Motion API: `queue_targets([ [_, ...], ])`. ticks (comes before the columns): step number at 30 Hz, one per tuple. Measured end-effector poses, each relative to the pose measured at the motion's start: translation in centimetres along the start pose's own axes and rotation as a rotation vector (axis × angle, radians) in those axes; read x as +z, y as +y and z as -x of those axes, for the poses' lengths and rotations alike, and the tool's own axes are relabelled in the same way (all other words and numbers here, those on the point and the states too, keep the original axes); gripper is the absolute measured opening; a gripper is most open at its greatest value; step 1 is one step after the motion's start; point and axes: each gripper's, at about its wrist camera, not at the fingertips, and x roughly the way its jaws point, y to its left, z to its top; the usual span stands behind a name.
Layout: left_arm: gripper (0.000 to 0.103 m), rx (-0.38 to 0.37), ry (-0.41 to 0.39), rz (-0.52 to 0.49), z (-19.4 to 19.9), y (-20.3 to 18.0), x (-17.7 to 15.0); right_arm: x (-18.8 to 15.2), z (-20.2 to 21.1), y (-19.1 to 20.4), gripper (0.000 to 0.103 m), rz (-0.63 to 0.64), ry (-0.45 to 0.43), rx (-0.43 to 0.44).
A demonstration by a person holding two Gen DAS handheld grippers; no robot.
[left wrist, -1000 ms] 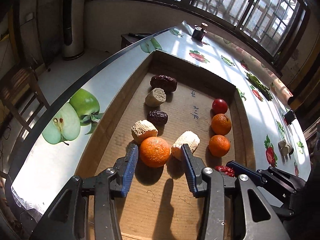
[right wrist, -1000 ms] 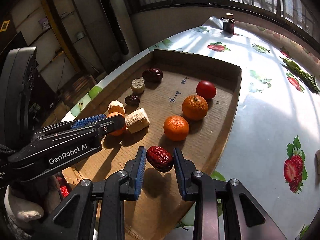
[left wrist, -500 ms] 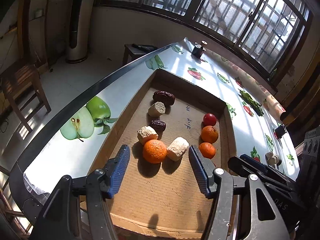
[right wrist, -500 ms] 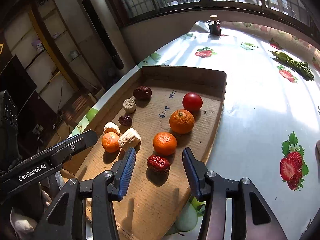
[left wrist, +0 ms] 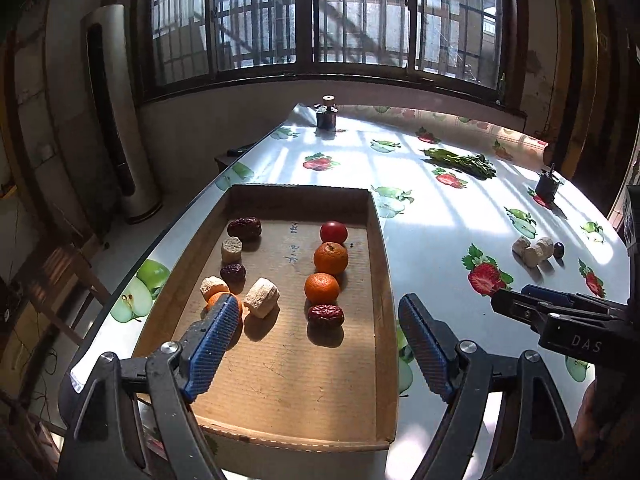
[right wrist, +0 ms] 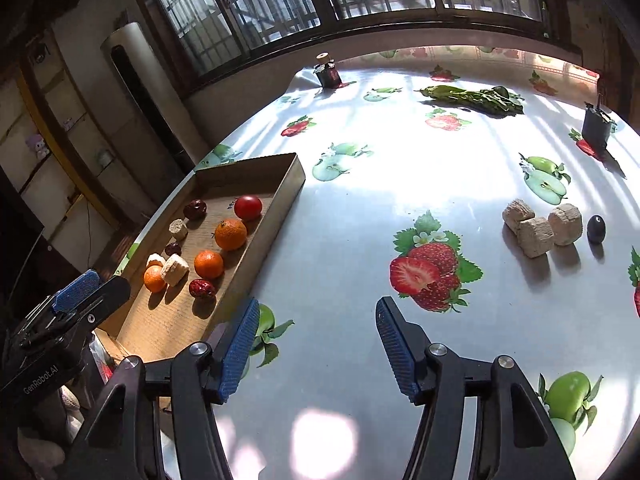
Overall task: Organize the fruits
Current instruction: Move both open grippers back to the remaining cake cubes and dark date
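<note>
Fruit-print table (right wrist: pixel 360 208); left tongs (left wrist: pixel 316 348), right tongs (right wrist: pixel 314 350) opening (both empty).

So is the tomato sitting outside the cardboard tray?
No, the tomato lies inside the tray, at the far end of the row with the two oranges.

Barred window (left wrist: pixel 320 20) spans the far wall, sunlight striping the fruit-print desk (right wrist: pixel 400 160). White tower air conditioner (left wrist: pixel 120 112) left, wooden chair (left wrist: pixel 72 276) on floor, shelves (right wrist: pixel 44 136) beyond.
</note>
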Motion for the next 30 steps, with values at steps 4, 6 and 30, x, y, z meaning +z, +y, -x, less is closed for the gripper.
queue_targets([
  [4,0.082,-0.008,0.008,-0.033,0.3,-1.7,-0.2,-0.6,1.3,-2.1,0.065,-0.035,-0.008,-0.013],
  [6,0.082,-0.008,0.014,-0.044,0.4,-2.3,-0.3,-0.9,1.9,-2.9,0.066,-0.047,-0.013,-0.017],
  [30,0.082,-0.137,0.130,-0.058,-2.5,-6.4,-1.3,0.2,8.3,-17.7,0.069,-0.278,-0.094,-0.295],
])
